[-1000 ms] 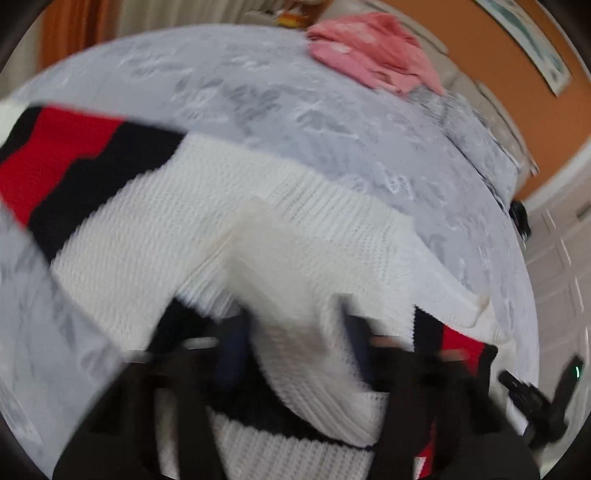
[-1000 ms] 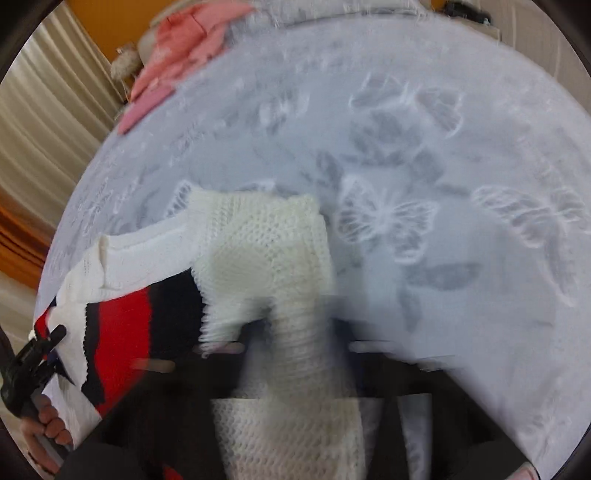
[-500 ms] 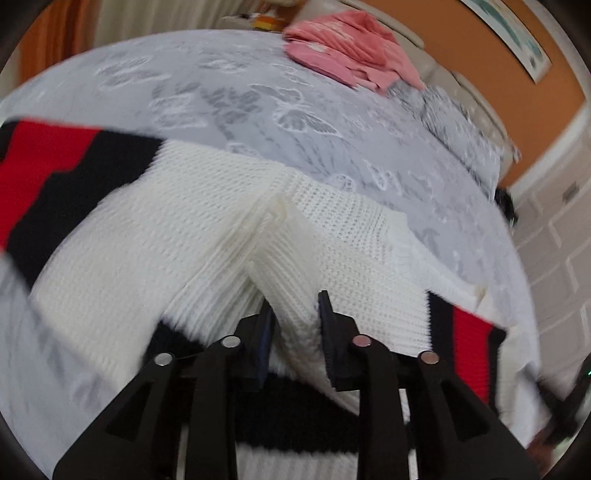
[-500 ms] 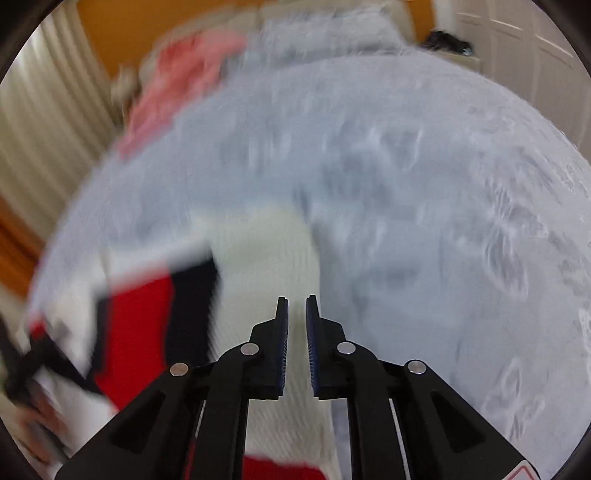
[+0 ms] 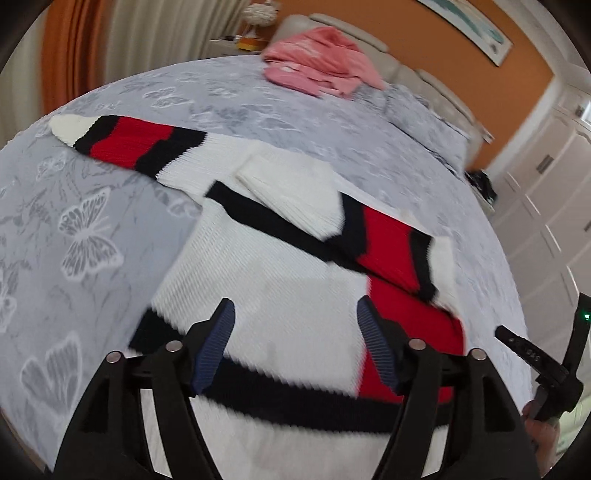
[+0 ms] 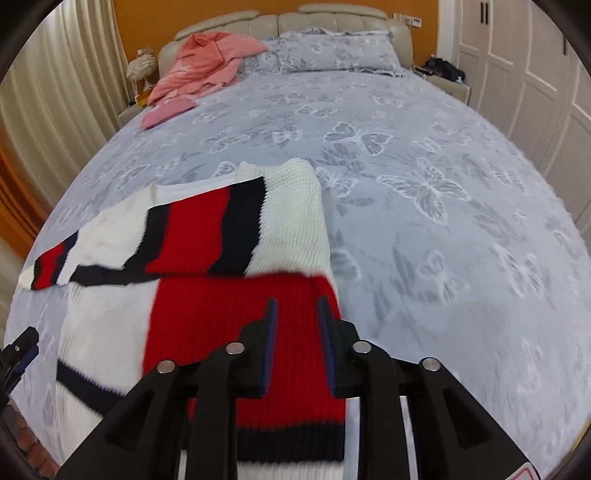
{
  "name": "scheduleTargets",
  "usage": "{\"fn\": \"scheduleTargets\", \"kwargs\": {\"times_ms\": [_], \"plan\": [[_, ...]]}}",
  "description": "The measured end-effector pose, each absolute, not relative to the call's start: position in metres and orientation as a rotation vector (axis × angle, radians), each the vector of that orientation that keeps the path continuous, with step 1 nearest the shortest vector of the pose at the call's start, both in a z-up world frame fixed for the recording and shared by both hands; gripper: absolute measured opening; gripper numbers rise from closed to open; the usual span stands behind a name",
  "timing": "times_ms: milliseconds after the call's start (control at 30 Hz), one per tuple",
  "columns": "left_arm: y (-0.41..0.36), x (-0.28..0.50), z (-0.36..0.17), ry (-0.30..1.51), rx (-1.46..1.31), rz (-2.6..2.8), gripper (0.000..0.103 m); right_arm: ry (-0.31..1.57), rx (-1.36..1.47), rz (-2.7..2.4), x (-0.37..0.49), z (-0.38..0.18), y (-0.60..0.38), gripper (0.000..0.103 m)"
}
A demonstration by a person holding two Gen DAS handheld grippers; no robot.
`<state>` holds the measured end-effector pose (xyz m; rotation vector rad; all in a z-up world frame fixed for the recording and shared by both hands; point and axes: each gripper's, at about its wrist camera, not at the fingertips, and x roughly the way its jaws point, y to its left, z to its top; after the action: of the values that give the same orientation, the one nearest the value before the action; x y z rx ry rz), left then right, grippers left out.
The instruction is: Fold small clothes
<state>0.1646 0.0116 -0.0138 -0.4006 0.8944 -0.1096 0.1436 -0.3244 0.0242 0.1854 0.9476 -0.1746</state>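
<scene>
One knitted sweater [image 5: 295, 295] lies flat on the bed, white with red blocks and black bands. One sleeve [image 5: 129, 147] stretches out sideways onto the bedspread; the other sleeve [image 6: 199, 232] is folded across the body of the sweater, its white cuff towards the far sleeve.

Two hand-held grippers hover above it. The left hand-held gripper [image 5: 295, 343] is released, its jaws opening wide over the white part of the sweater with nothing pinched between them. The right hand-held gripper [image 6: 295, 332] has its jaws a narrow gap apart and opening, over the red block by the sweater's edge; no cloth is caught between them. In the left wrist view a hand [image 5: 539, 443] shows at the lower right edge, on the right tool.

The bed has a grey bedspread [image 6: 424, 184] printed with white butterflies. One heap of pink clothes [image 6: 199, 62] lies at the far corner beside one grey pillow [image 6: 332, 51], against a padded beige headboard [image 6: 332, 14]. The wall behind is orange, with one framed picture [image 5: 469, 26]; cream curtains [image 6: 55, 92] hang on one side and white wardrobe doors [image 6: 535, 62] stand on the other.
</scene>
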Motion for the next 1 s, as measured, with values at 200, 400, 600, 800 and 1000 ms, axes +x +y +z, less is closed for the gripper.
{"fn": "scheduleTargets", "kwargs": {"times_ms": [200, 400, 600, 800, 1000], "plan": [[0.034, 0.125, 0.002, 0.885, -0.521, -0.165, 0.09, 0.977, 0.153, -0.175, 0.104, 0.024, -0.291, 0.034], [0.116, 0.125, -0.008, 0.87, -0.763, -0.145, 0.09, 1.026, 0.059, -0.159, 0.087, 0.018, -0.254, 0.04], [0.215, 0.186, -0.024, 0.876, -0.817, 0.016, 0.091, 1.027, 0.01, -0.141, 0.089, 0.017, -0.235, 0.047], [0.322, 0.277, -0.067, 0.873, -0.893, 0.295, 0.091, 1.045, -0.065, -0.102, 0.097, 0.004, -0.221, 0.05], [0.361, 0.35, -0.104, 0.906, -0.891, 0.431, 0.093, 1.074, -0.032, -0.079, 0.109, -0.012, -0.229, 0.053]]}}
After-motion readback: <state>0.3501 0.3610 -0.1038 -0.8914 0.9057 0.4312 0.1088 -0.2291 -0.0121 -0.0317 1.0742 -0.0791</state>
